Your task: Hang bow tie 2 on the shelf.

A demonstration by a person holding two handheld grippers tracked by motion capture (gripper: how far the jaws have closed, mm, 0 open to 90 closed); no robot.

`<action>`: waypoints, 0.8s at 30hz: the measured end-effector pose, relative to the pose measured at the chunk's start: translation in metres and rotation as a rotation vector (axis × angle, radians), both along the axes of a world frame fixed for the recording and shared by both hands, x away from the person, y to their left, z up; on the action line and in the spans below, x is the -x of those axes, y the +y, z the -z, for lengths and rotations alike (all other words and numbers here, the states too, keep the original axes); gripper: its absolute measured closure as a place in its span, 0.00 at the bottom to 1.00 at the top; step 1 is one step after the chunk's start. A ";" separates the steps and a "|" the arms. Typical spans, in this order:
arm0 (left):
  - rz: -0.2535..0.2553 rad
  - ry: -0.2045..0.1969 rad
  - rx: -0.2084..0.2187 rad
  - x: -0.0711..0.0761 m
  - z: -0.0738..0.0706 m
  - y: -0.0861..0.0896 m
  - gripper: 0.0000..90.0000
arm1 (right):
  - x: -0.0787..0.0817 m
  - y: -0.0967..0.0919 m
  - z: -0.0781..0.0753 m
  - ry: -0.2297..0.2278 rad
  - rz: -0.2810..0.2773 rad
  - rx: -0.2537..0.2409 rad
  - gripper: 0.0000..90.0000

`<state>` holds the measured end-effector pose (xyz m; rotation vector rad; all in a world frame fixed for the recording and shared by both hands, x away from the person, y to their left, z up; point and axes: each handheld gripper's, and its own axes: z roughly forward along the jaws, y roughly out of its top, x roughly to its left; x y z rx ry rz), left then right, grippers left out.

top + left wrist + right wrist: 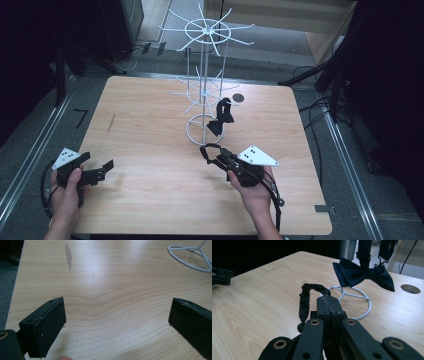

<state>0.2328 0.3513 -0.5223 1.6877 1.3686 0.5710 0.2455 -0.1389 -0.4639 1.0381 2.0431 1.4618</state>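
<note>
A black strap (305, 302) is pinched in the closed right claw (328, 300); lift gently toward the rack's hooks (202, 55) ahead.

Both forearms come in from the near edge. The left hand (69, 186) holds the left gripper (102, 172) low at the near left, pointing right, its jaws standing wide apart. The right hand (255, 189) holds the right gripper (214, 154) near centre, angled far-left, jaws pressed together.

Right gripper (328, 300) jaws pinch black strap (305, 303); bow tie (362, 273) beyond.
</note>
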 end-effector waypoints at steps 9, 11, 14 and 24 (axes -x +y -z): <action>0.001 0.001 0.000 0.000 0.000 0.000 0.02 | 0.002 0.000 -0.009 -0.026 -0.003 -0.014 1.00; 0.001 0.001 0.000 0.000 0.000 0.000 0.02 | 0.002 0.000 -0.011 -0.032 -0.003 -0.015 1.00; 0.001 0.001 -0.001 0.000 0.000 0.000 0.02 | 0.002 0.000 -0.014 -0.042 0.000 -0.012 1.00; 0.001 0.001 -0.002 0.000 0.000 0.000 0.02 | 0.003 -0.001 -0.022 -0.066 0.000 -0.028 1.00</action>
